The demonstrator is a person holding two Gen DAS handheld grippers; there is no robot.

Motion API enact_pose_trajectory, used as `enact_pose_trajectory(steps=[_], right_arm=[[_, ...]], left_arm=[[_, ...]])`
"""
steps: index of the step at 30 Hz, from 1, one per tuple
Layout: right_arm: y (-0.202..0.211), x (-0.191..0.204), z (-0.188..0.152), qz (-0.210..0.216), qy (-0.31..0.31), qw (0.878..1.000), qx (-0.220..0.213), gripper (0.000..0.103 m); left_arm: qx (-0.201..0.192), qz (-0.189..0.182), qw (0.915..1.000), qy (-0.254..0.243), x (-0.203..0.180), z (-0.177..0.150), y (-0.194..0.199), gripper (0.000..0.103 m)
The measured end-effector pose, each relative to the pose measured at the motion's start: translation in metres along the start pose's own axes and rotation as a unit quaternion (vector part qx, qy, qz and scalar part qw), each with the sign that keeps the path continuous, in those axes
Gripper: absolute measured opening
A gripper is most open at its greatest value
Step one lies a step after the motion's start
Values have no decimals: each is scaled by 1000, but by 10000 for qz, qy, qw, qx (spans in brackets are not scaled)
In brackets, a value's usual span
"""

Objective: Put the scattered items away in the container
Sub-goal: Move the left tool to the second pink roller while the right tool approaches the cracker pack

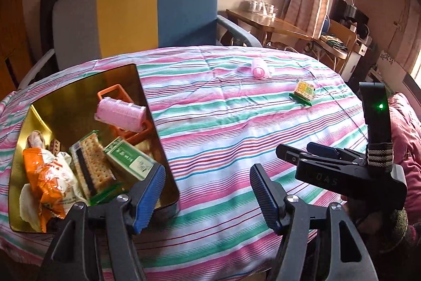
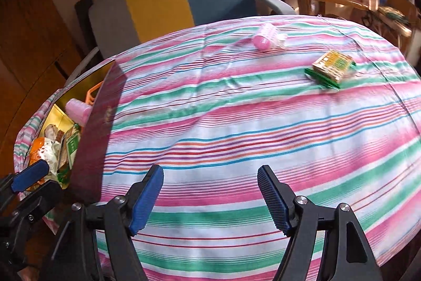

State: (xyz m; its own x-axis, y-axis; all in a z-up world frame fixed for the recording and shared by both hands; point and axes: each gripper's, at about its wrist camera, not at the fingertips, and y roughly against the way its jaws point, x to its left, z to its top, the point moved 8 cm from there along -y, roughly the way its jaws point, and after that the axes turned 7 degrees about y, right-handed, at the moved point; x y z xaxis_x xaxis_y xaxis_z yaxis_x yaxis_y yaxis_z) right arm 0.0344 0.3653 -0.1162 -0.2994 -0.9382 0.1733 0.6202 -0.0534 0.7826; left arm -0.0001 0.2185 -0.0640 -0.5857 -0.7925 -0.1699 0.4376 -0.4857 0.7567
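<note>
Gold tin container (image 1: 155,107) sits at left on the striped cloth surface (image 1: 223,138). Inside it: one pink hair roller (image 1: 121,115), one orange basket (image 1: 131,133), one cracker pack (image 1: 92,162), one green box (image 1: 130,159) with unreadable print, one orange-white snack bag (image 1: 50,175). Left gripper (image 1: 208,199) spread, empty, beside the tin's near corner. Loose on the cloth: one pink roller (image 2: 267,37), one small cracker pack (image 2: 332,67), well apart from the tin. Right gripper (image 2: 210,198) spread, empty; "DAS" is readable on its body.
</note>
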Motion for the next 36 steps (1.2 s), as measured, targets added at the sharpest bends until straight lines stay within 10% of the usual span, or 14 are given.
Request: enact_pose_trajectory(steps=[16, 36], right_arm=[[4, -142, 17, -842, -1187, 9890, -253, 79], [-32, -193, 59, -940, -1375, 9850, -453, 84]], left_arm=[[625, -609, 9962, -76, -81, 98, -104, 69], [1357, -1042, 9852, -57, -126, 181, -267, 67]])
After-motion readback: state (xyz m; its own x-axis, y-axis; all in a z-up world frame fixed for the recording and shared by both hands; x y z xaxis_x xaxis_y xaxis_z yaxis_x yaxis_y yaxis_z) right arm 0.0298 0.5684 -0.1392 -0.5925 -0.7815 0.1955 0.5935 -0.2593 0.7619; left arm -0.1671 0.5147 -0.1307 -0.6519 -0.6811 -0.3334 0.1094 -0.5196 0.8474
